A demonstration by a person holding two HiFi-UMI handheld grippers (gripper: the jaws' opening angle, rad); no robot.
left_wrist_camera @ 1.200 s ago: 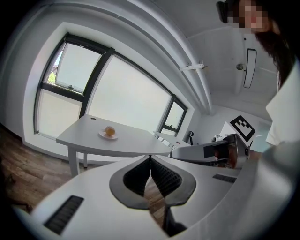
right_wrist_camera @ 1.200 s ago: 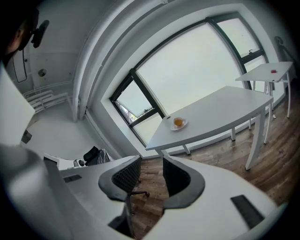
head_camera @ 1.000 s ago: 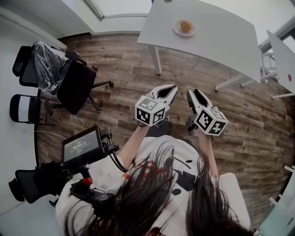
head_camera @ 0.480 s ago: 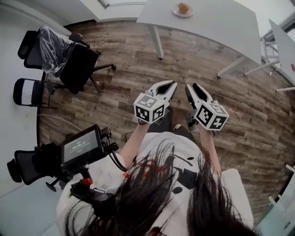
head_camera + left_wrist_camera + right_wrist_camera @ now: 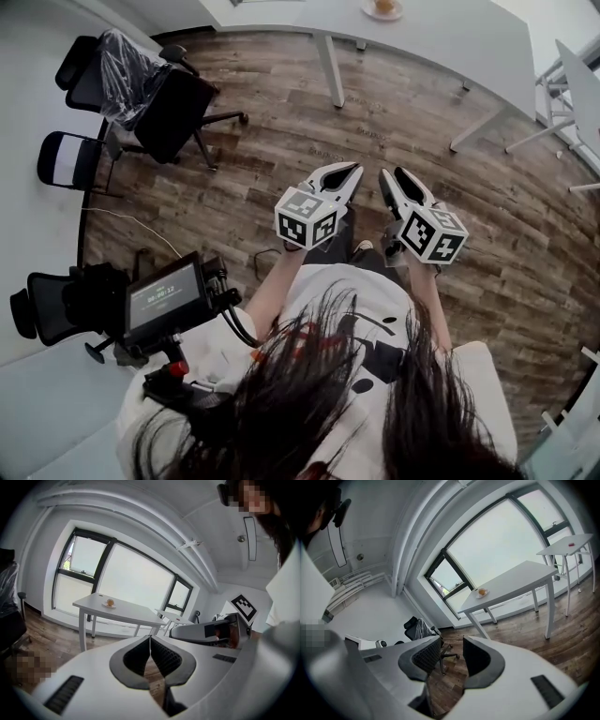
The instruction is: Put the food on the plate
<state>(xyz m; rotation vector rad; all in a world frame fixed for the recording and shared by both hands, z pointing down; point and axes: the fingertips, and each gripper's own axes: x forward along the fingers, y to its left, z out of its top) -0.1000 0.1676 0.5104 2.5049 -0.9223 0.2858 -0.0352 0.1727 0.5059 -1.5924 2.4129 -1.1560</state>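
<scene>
- Small rounded orange-brown piece of food sits on a round white plate, lying flat on the smooth white rectangular table, left of centre in the left gripper view
- In the head view that plate is at the very top edge, cut by the frame; the food is too small to show any long axis or facing
- Left gripper, glossy white plastic shell with dark ribbed pads: its tips meet along a thin line, with nothing between them
- Right gripper, same build: its pads stand a little apart, only floor showing through the gap
- Both claws sit side by side at the head view's centre, pointing toward the top of the frame, well apart from the table
- Brown wood-plank floor lies bare between the grippers and the table
- Black swivel chair under crinkled clear plastic wrap stands upper left, beside a second black chair
- Second white table stands at the right, bearing a small red item
- Small dark monitor lower left
</scene>
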